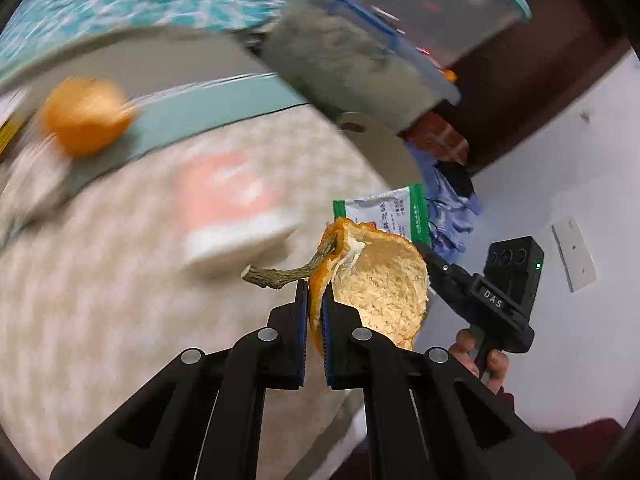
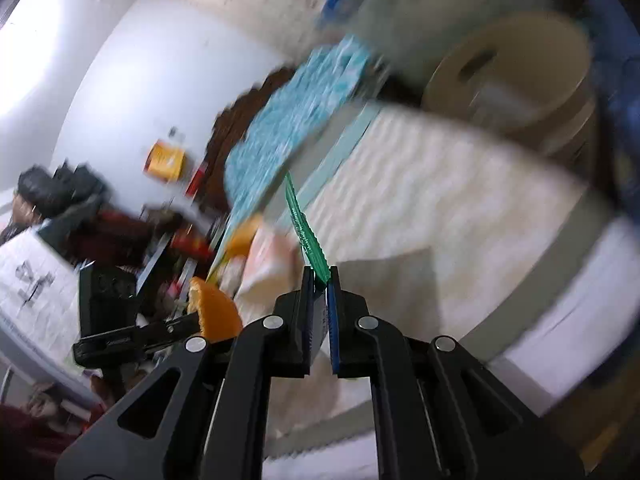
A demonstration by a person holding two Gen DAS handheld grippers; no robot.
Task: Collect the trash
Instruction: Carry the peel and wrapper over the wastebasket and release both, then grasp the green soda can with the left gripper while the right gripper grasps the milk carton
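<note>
Left wrist view showed the left gripper (image 1: 315, 300) clamped shut on an orange peel (image 1: 380, 292), its stem jutting toward nine o'clock. At two o'clock from the peel the right gripper (image 1: 430, 258) pinched a green-edged wrapper (image 1: 384, 210); the right wrist view had that wrapper (image 2: 308, 232) edge-on between closed jaws, running up toward eleven o'clock. Both pieces hung in the air above a pale quilted bed (image 1: 120, 300). The peel looked light, curled and somewhat leathery, likely to tear if squeezed near a thin rim, so the thick edge beside the stem seemed the sound place to hold. The wrapper looked weightless, slick and floppy, best gripped well in from its edge. A whole orange (image 1: 86, 116) lay blurred at ten o'clock, a pink-and-white packet (image 1: 236, 216) at nine. A round stool (image 2: 516, 68) and a lidded plastic bin (image 1: 440, 4) crowded the bed's far side.
</note>
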